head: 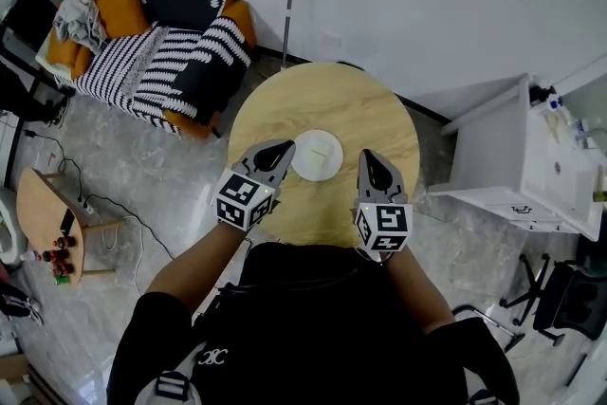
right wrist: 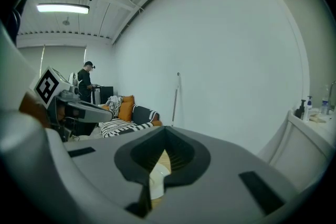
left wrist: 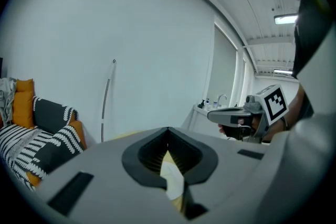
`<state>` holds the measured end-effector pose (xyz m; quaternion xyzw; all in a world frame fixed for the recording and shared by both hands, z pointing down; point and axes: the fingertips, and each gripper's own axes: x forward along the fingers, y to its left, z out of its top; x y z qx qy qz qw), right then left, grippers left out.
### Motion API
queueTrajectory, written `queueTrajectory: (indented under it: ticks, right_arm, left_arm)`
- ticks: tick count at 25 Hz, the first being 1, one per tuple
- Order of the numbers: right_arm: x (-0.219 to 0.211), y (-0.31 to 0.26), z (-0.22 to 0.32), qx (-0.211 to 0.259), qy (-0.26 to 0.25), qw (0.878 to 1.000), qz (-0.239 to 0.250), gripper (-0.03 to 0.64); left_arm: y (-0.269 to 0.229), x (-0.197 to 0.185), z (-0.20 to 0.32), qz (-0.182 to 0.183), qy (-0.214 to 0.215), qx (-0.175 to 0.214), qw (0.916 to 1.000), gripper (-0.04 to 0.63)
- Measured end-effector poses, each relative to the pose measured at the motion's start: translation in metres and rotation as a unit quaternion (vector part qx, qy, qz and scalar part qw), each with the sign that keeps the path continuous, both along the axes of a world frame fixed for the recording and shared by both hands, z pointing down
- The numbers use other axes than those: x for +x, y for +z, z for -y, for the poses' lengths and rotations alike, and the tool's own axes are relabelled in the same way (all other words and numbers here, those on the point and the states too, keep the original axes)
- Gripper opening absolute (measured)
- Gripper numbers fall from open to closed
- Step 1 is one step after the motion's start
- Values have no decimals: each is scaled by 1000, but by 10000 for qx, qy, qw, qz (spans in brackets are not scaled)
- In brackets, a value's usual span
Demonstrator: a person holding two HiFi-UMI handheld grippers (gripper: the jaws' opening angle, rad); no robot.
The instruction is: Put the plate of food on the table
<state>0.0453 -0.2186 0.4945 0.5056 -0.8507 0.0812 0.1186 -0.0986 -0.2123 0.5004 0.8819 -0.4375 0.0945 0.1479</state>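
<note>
A white plate (head: 316, 158) with a pale piece of food on it rests on the round wooden table (head: 370, 114), slightly nearer me than its middle. My left gripper (head: 282, 148) hovers just left of the plate, jaws together and empty. My right gripper (head: 368, 157) hovers just right of it, also closed on nothing. In the left gripper view the shut gripper (left wrist: 168, 131) frames a sliver of the plate (left wrist: 172, 176), and the right gripper (left wrist: 231, 114) shows beyond. The right gripper view shows its shut gripper (right wrist: 164, 131) over the plate (right wrist: 156, 182).
A striped sofa (head: 161, 47) with orange cushions stands at the back left. A white cabinet (head: 512, 156) stands right of the table, an office chair (head: 560, 299) below it. A small wooden side table (head: 43, 213) is at the left. A person (right wrist: 86, 81) stands far off.
</note>
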Motion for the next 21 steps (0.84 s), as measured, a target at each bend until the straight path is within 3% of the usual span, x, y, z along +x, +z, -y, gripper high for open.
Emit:
queueTrajectory:
  ticks: [21]
  right_arm:
    - [8, 1, -4, -6, 73, 10000, -45, 8]
  left_arm:
    - [18, 8, -7, -36, 147, -257, 9996, 8]
